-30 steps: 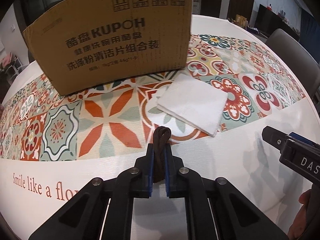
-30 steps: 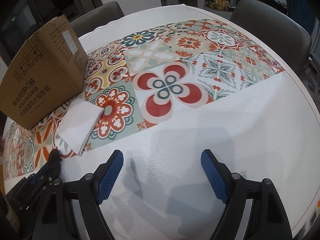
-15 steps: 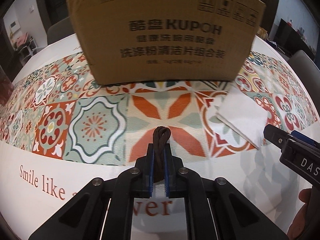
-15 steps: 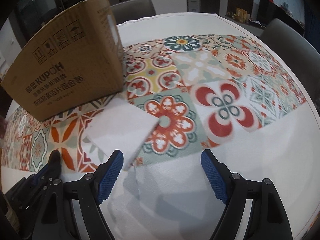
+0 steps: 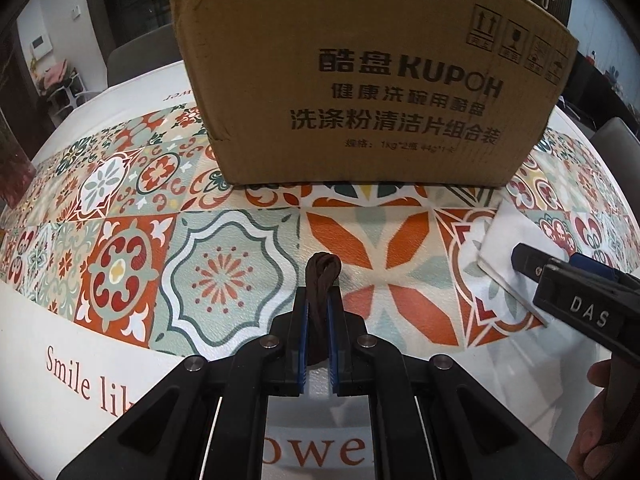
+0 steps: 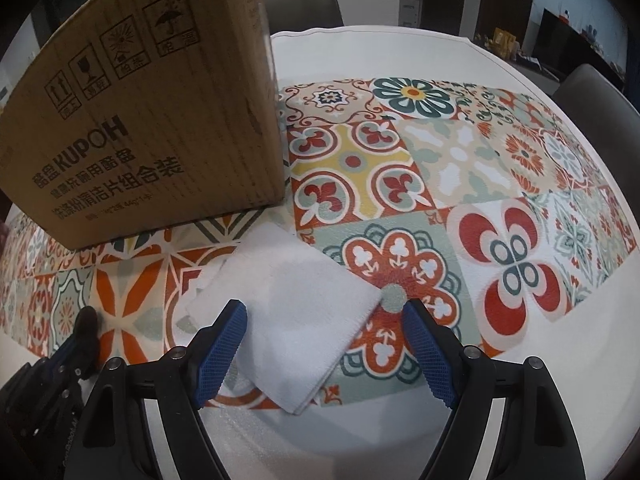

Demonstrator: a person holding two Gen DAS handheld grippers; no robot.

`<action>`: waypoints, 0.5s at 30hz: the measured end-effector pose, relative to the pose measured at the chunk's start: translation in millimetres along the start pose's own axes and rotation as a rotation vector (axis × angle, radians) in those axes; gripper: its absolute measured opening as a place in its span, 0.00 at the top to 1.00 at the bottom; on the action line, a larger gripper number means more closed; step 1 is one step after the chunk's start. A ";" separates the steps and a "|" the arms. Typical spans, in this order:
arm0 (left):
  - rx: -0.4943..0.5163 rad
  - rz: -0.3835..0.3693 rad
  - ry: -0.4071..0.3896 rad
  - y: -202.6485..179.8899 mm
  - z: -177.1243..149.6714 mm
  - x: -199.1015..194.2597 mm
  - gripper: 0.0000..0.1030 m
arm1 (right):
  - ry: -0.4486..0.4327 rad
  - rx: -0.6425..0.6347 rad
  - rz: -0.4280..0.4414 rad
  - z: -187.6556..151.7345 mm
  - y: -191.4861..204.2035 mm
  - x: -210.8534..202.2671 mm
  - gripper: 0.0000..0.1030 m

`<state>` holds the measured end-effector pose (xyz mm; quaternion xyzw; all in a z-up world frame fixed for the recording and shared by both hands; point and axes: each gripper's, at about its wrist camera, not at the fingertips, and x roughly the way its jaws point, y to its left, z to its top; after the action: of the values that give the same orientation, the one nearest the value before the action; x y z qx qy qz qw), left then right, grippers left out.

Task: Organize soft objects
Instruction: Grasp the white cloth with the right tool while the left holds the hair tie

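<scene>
Clamped tight in the left gripper (image 5: 318, 312): a dark brown twisted hair tie (image 5: 321, 280), its loop poking up past the blue pads, carried above the patterned tablecloth (image 5: 240, 264) just in front of the KUPOH cardboard box (image 5: 372, 80). Over the last second, swung leftward across the table, so that the box now fills the middle of the left wrist view instead of sitting off to the side. Spread wide and empty: the right gripper (image 6: 326, 344), brought across in the same sweep from bare white cloth to directly above the folded white towel (image 6: 296, 312), which now lies between and below its blue fingers (image 6: 222, 354) without visible contact. Towel flat on the cloth, just beside the box's near corner. Likely meaning: hair tie nearly ready for dropping into the box once lifted over the rim, towel lined up as the next pickup. No view of the box's interior from either camera.
</scene>
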<state>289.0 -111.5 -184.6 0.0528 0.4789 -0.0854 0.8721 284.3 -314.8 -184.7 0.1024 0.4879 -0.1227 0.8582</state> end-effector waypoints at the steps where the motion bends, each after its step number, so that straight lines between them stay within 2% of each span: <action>1: -0.001 0.002 -0.001 1.0 0.9 0.5 0.90 | -0.001 -0.006 0.000 0.1 2.1 1.0 0.21; 9: -0.010 -0.006 -0.008 7.4 2.4 2.6 0.90 | -0.025 -0.037 -0.015 -1.2 18.1 1.5 0.23; 12: -0.018 -0.006 -0.007 11.2 1.8 3.6 0.90 | -0.038 -0.047 -0.015 -5.0 21.9 -1.9 0.30; 15: -0.033 -0.006 -0.002 15.8 1.3 3.3 0.90 | -0.049 -0.062 -0.011 -9.5 30.4 -5.4 0.43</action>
<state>294.9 -96.6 -186.5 0.0372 0.4796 -0.0801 0.8731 283.3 -282.5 -183.2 0.0697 0.4707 -0.1147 0.8720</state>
